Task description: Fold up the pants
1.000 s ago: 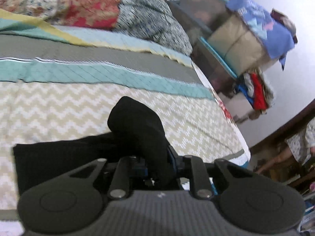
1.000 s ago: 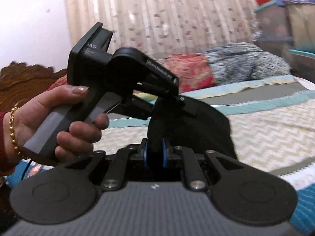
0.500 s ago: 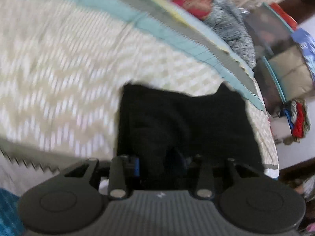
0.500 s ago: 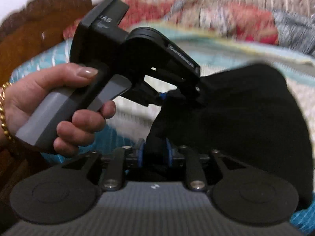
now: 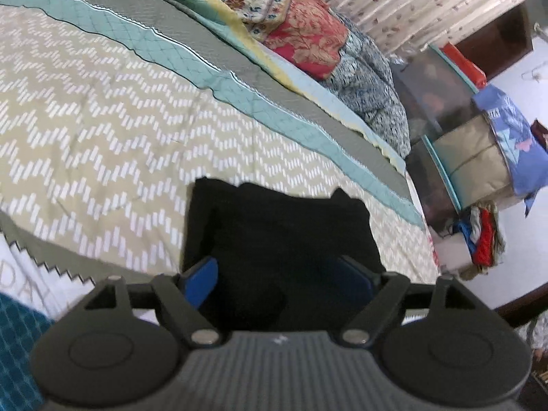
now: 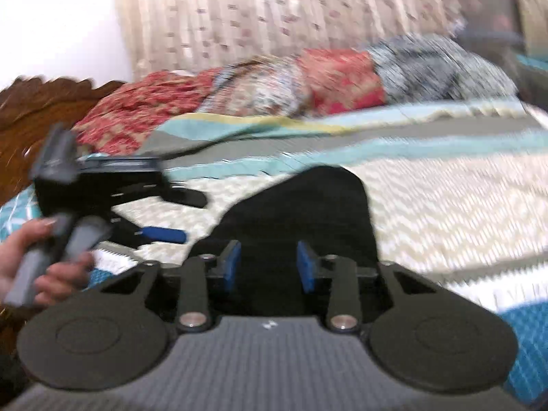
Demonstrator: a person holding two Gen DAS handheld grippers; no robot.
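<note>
Both grippers, which a second ago pinched a raised bunch of black cloth, have let it drop: the black pants [image 5: 284,236] now lie folded in a flat dark block on the chevron-patterned bedspread [image 5: 102,130], near the bed's front edge. Seen from the left wrist, the left gripper [image 5: 279,275] hovers low over the near edge of the pants, its jaws opening wide, the blue pads [image 5: 202,281] apart and pressing on nothing, with the cloth lying between and beneath them. From the right wrist, in a frame blurred by motion, the right gripper [image 6: 269,265] stands narrowly parted and opening, its blue pads clear of the fabric that lies just ahead of and under them. To that view's left, a person's hand [image 6: 41,257] grips the handle of the left gripper, which is held just beside the pants. Patterned red and blue pillows [image 5: 308,30] are heaped at the head of the bed, before a pale curtain [image 6: 274,17].
</note>
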